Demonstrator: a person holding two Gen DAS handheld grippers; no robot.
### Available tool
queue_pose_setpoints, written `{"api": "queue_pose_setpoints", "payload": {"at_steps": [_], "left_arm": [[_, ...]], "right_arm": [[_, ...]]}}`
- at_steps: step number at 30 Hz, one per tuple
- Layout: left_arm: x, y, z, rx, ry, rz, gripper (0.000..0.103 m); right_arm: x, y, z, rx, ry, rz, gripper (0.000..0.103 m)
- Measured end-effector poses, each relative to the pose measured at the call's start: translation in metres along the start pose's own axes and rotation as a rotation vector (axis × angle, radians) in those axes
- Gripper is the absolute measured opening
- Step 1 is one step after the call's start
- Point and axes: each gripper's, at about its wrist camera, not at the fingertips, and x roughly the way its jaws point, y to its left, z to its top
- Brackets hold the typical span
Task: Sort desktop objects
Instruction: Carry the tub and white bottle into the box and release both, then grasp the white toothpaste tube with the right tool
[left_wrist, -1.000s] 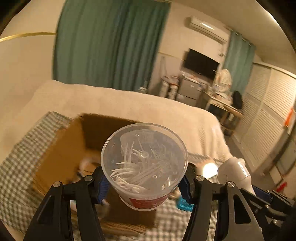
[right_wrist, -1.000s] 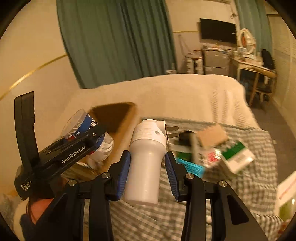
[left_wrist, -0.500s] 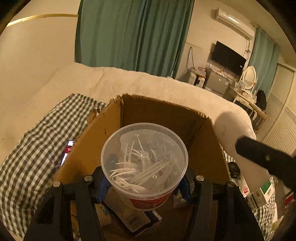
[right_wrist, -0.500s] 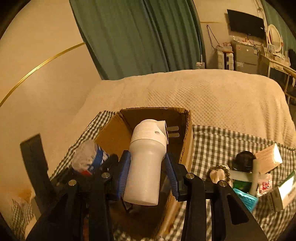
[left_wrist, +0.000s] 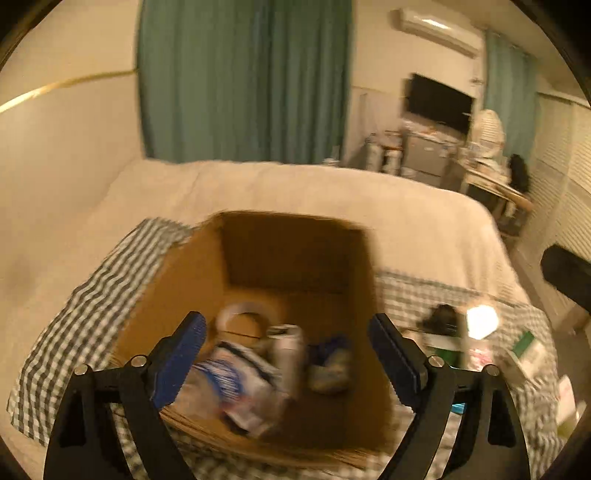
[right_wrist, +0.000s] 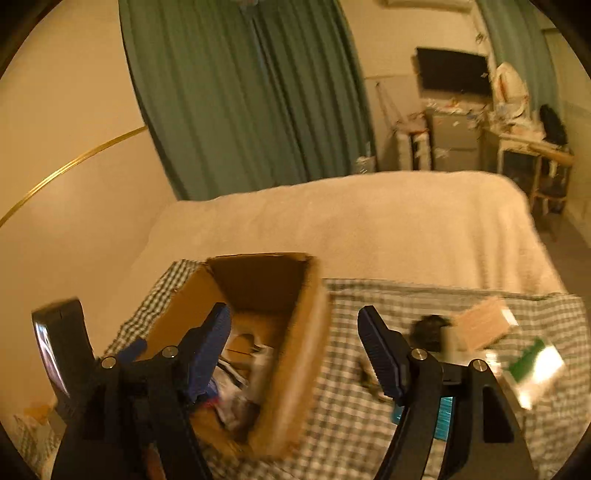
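The left gripper (left_wrist: 286, 356) has its blue-padded fingers (left_wrist: 181, 360) spread wide and holds nothing. The right gripper (right_wrist: 293, 352) likewise gapes, fingers (right_wrist: 380, 356) parted, nothing between them.

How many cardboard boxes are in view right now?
1. The open brown cardboard box sits on the green-and-white checked cloth, at its left end in the right wrist view, with sorted items inside. Blur could hide smaller cartons among the clutter to its right.
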Motion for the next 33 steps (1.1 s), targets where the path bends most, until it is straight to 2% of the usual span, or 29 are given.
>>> {"api": "queue_pose_setpoints", "payload": {"at_steps": [4, 7, 9, 10, 12, 13, 14, 16, 18, 21, 28, 33], "left_arm": [[-0.022, -0.065, -0.014, 0.038, 0.014, -0.162, 0.097], [-0.025, -0.106, -0.038, 0.025, 0.079, -0.269, 0.097], [-0.023, -0.129, -0.056, 0.019, 0.13, -0.3, 0.097], [-0.019, -0.14, -0.066, 0.029, 0.154, -0.304, 0.097], [-0.012, -0.156, -0.09, 0.053, 0.178, -0.283, 0.097], [-0.008, -0.161, -0.099, 0.062, 0.188, -0.275, 0.097], [-0.005, -0.165, -0.107, 0.073, 0.197, -0.272, 0.097], [0.001, -0.176, -0.124, 0.106, 0.214, -0.268, 0.097], [0.008, -0.181, -0.139, 0.137, 0.23, -0.253, 0.097], [0.016, -0.179, -0.156, 0.14, 0.242, -0.239, 0.097], [0.037, -0.169, -0.162, 0.115, 0.255, -0.183, 0.097], [0.047, -0.167, -0.165, 0.096, 0.254, -0.163, 0.097]], "right_arm": [[-0.055, -0.032, -0.018, 0.008, -0.033, -0.094, 0.071], [-0.091, -0.069, -0.044, 0.063, -0.031, -0.176, 0.071], [-0.108, -0.094, -0.063, 0.102, -0.014, -0.236, 0.071], [-0.121, -0.119, -0.083, 0.131, 0.005, -0.307, 0.071], [-0.126, -0.129, -0.091, 0.142, 0.014, -0.33, 0.071], [-0.133, -0.148, -0.111, 0.172, 0.036, -0.371, 0.071], [-0.133, -0.148, -0.111, 0.172, 0.036, -0.371, 0.071], [-0.129, -0.168, -0.144, 0.199, 0.078, -0.397, 0.071], [-0.126, -0.172, -0.151, 0.2, 0.091, -0.399, 0.071], [-0.103, -0.184, -0.185, 0.198, 0.16, -0.403, 0.071], [-0.082, -0.202, -0.218, 0.245, 0.246, -0.38, 0.071], [-0.068, -0.204, -0.223, 0.305, 0.297, -0.376, 0.071]]}}
